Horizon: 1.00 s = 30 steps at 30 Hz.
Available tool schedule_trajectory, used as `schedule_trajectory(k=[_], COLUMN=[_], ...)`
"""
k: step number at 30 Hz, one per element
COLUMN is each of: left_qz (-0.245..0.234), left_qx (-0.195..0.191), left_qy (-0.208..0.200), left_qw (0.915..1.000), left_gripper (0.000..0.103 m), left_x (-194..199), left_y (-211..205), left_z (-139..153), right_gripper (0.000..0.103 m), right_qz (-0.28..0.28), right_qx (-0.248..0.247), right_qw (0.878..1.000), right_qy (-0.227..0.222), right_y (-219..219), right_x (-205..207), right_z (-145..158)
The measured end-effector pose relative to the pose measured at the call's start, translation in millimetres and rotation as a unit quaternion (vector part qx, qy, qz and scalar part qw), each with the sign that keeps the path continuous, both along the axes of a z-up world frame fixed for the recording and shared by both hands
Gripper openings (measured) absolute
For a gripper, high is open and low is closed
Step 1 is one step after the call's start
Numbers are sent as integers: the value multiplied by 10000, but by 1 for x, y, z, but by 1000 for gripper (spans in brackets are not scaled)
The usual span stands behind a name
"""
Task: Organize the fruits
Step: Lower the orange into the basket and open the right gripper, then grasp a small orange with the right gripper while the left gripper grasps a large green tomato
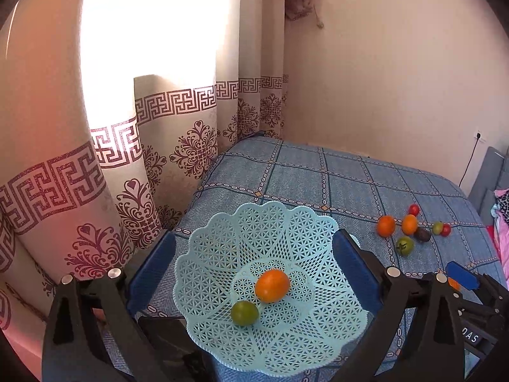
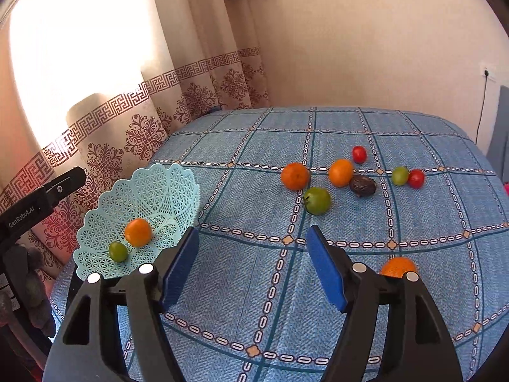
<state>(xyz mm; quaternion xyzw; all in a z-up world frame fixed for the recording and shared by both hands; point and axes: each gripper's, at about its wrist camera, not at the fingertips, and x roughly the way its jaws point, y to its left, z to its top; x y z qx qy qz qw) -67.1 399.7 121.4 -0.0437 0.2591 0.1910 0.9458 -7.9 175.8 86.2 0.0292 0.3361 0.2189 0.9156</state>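
Left hand-held gripper [image 1: 254, 273] spread wide around a pale blue lattice basket [image 1: 222, 242], blue pads flanking its scalloped rim on both sides; whether touching the rim, cannot tell. Inside the basket, a glossy orange fruit [image 1: 272, 285] near the centre, with a small round green fruit [image 1: 244, 312] just beside it. Right hand-held gripper [image 2: 253, 265] parted as well, nothing between its blue pads, hovering over the blue checked cloth [image 2: 254, 302] to the right of the basket. Close beside its right finger, a half-hidden orange [image 2: 397, 267]. Farther out on the cloth, a loose cluster: two oranges [image 2: 295, 176], a larger green tomato [image 2: 317, 200] with a stem, a dark wrinkled fruit [image 2: 362, 185], a small green fruit [image 2: 400, 175] and two small red tomatoes [image 2: 359, 154].
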Motion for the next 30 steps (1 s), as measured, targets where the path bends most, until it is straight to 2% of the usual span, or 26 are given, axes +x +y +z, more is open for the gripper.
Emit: schedule_trajectory(k=[14,30], left_qz=[-453,-855], left_qx=[132,143], left_qy=[211,502], left_qw=[9987,9950], left_gripper=[100,100], left_x=[14,43], left_y=[-43,-90], left_z=[-13,-26], right_gripper=[72,71], right_qz=[-647,-897], right_qx=[-344,-606], right_qw=[9971,9923], right_qy=[217,597], right_y=[-66,-102], right_x=[7,35], right_z=[-27,-59])
